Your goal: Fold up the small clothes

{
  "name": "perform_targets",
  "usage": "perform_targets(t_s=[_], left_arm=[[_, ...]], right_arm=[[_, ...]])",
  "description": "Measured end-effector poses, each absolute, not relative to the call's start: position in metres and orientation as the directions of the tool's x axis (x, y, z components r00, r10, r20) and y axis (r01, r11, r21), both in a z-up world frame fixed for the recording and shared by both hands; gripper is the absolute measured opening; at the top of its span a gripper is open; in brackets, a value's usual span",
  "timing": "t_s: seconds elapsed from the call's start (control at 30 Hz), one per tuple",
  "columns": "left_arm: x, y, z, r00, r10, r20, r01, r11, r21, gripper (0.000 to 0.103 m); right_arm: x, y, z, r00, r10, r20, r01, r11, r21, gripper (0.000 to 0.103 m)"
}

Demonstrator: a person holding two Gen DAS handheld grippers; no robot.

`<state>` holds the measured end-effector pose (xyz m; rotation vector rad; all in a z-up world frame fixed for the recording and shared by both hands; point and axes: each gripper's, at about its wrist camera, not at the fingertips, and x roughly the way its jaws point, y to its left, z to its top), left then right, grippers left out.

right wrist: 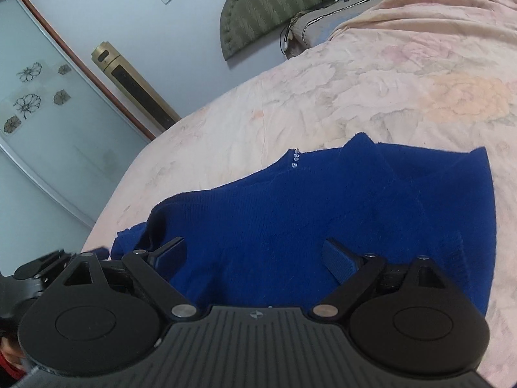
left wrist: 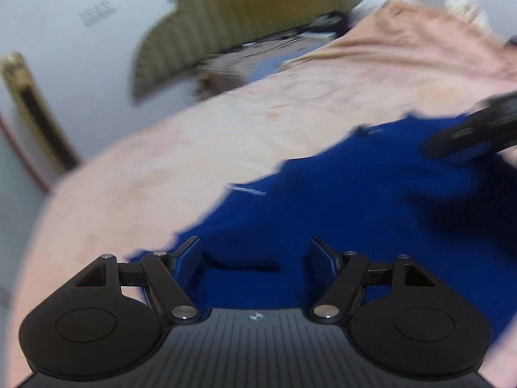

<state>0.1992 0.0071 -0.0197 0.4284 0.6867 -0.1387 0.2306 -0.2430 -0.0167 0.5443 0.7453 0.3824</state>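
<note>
Close below both claws lies the blue sweater (right wrist: 307, 220), spread flat on the bed (right wrist: 323, 103), its long axis running left to right. Left claw (left wrist: 255, 260) and right claw (right wrist: 255, 258) both hang released, nothing between them. Beyond the sweater's far edge the bed offers open room

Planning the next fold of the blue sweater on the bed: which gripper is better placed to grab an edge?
Probably the left gripper: open, it sits beside the blue sweater's near left edge, while the open right gripper hovers over the garment's middle.
</note>
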Motion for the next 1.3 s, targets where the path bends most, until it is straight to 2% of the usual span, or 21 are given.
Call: perform_targets(t_s=[0.07, 0.17, 0.3, 0.43, 0.53, 0.6, 0.77, 0.97, 1.03, 1.13, 1.3], left_arm=[[0.217, 0.012, -0.028, 0.777, 0.108, -0.620, 0.172, 0.911, 0.374, 0.075], [0.244, 0.041, -0.027, 0.741, 0.243, -0.626, -0.029, 0.943, 0.331, 0.075], [0.239, 0.084, -0.007, 0.744, 0.168, -0.647, -0.132, 0.986, 0.104, 0.073], [0.212, 0.095, -0.003, 0.751, 0.138, -0.645, -0.095, 0.990, 0.102, 0.073], [0.187, 0.094, -0.008, 0.745, 0.085, -0.662, -0.016, 0.994, 0.109, 0.073], [0.170, 0.096, -0.019, 0.725, 0.060, -0.687, 0.031, 0.992, 0.119, 0.073], [0.142, 0.109, -0.044, 0.698, 0.135, -0.703, 0.026, 0.977, 0.213, 0.075], [0.112, 0.138, -0.028, 0.708, 0.032, -0.706, 0.017, 0.998, 0.061, 0.073], [0.097, 0.141, -0.025, 0.712, -0.048, -0.700, 0.061, 0.998, -0.007, 0.073], [0.082, 0.139, -0.027, 0.693, -0.169, -0.700, 0.145, 0.985, -0.095, 0.073], [0.072, 0.128, -0.039, 0.694, -0.198, -0.692, 0.217, 0.974, -0.061, 0.072]], right_arm=[[0.228, -0.247, -0.017, 0.682, 0.504, -0.530, -0.123, 0.794, 0.596, 0.092], [0.219, -0.254, -0.013, 0.702, 0.478, -0.528, -0.102, 0.801, 0.589, 0.091], [0.208, -0.250, -0.001, 0.727, 0.458, -0.511, -0.152, 0.833, 0.531, 0.093], [0.208, -0.240, -0.009, 0.697, 0.455, -0.554, -0.183, 0.860, 0.476, 0.095], [0.206, -0.241, -0.018, 0.712, 0.372, -0.595, -0.124, 0.902, 0.414, 0.086], [0.198, -0.238, -0.014, 0.726, 0.344, -0.595, -0.121, 0.916, 0.382, 0.089], [0.173, -0.223, -0.002, 0.748, 0.305, -0.590, -0.159, 0.945, 0.288, 0.094], [0.137, -0.200, 0.004, 0.737, 0.324, -0.593, -0.249, 0.946, 0.208, 0.094], [0.120, -0.203, 0.006, 0.767, 0.285, -0.575, -0.219, 0.958, 0.182, 0.094], [0.103, -0.226, 0.003, 0.784, 0.242, -0.571, -0.126, 0.964, 0.235, 0.094], [0.077, -0.260, -0.008, 0.777, 0.174, -0.605, -0.010, 0.964, 0.265, 0.093]])
